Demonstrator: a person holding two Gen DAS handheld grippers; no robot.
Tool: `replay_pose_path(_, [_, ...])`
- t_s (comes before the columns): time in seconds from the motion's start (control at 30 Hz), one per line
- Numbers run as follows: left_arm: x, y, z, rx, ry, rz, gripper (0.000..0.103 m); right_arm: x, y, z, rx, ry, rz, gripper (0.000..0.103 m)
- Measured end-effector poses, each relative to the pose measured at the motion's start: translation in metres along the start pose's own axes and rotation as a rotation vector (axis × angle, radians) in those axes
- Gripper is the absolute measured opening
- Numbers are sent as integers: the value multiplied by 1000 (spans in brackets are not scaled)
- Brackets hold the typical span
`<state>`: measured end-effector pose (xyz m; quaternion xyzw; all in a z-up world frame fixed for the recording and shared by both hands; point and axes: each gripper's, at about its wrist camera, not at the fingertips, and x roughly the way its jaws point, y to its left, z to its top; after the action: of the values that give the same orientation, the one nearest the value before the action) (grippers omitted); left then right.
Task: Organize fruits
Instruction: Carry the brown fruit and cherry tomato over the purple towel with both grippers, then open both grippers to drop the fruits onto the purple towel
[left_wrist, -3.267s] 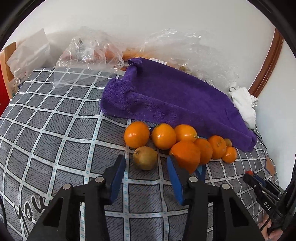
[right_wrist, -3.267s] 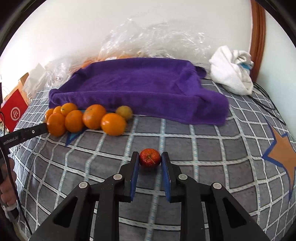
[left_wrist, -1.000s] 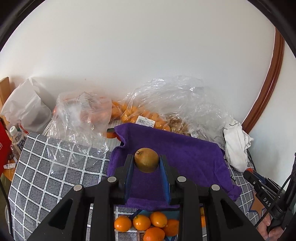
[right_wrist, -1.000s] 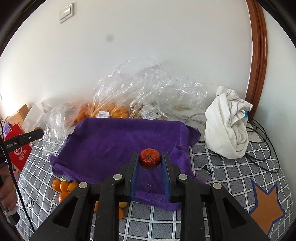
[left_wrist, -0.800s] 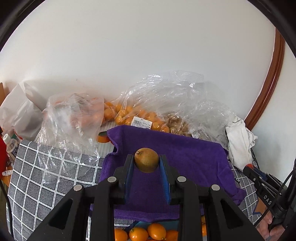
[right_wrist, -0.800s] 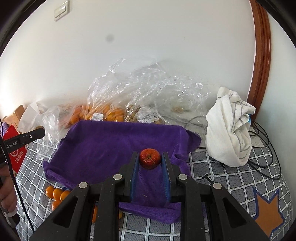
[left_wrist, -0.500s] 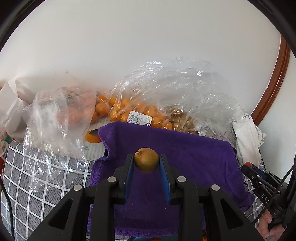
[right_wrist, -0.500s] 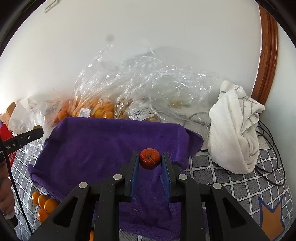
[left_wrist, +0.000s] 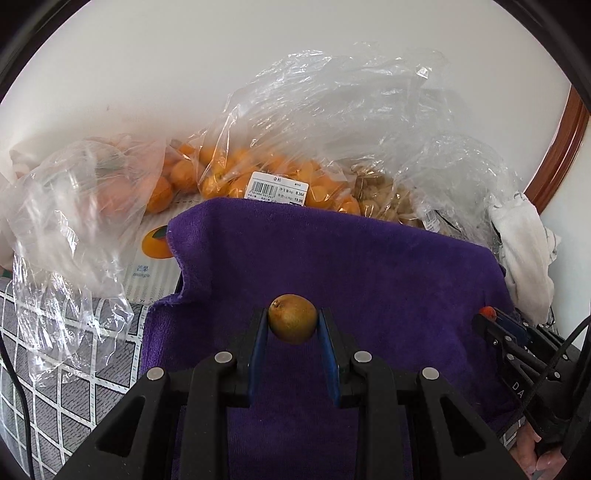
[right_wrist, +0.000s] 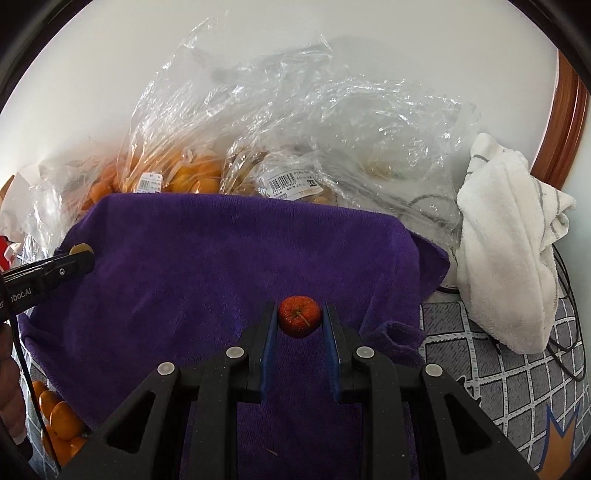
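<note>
The left gripper has its blue-padded fingers clenched on a small brownish-green round fruit, stem nub turned to about ten o'clock; the fruit is nearly round, so no long axis matters. The right gripper likewise has its fingers clamped on a small red apple-like fruit, its stalk facing the camera. Both fruits hang in the air over the purple terry towel, which fills the field beneath and ahead of each pair of fingers toward twelve o'clock. The relation that matters, I judge, is that each fruit already sits above the towel and needs only lowering: the left one over the towel's left half, the right one nearer its right front edge. In the left view the other gripper shows at four o'clock, bearing the letters "DA"; in the right view its partner shows at nine o'clock, marked "obot.AI". Beyond the towel at twelve o'clock lie clear plastic bags of orange fruit with barcode price stickers, figures too small to trust. At ten o'clock a white card reads "mango". Loose oranges lie on the grey checked bedcover at eight o'clock, a crumpled white cloth at two.
</note>
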<state>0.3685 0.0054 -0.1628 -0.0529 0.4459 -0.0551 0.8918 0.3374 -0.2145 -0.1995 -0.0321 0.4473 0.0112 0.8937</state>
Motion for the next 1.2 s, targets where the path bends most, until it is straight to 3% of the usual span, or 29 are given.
replay_pose_path(0.37, [17, -8, -6, 40, 55, 8, 26, 16, -2, -9, -11, 37, -11, 24])
replay_pose_path(0.47, [23, -10, -8, 35, 75, -5, 26, 14, -3, -10, -13, 39, -10, 30])
replay_pose_path(0.6, [23, -15, -10, 57, 76, 10, 26, 3, -2, -13, -29, 27, -32, 49])
replay_pose_path(0.8, [19, -15, -6, 45, 93, -23, 27, -21, -7, -20, -15, 21, -56, 55])
replay_pose_path(0.87, [12, -16, -4, 40, 84, -26, 34, -33, -8, -25, -10, 0, -84, 55])
replay_pose_path(0.93, [2, -18, -3, 48, 56, -25, 48, -46, -9, -29, 1, -21, -105, 55])
replay_pose_path(1.07, [-26, -25, -2, 78, -8, -27, 48, -69, -15, -38, 28, -30, -99, 55])
replay_pose_path(1.2, [-55, -31, -5, 94, -66, -31, 48, -92, -15, -47, 0, -44, -170, 55])
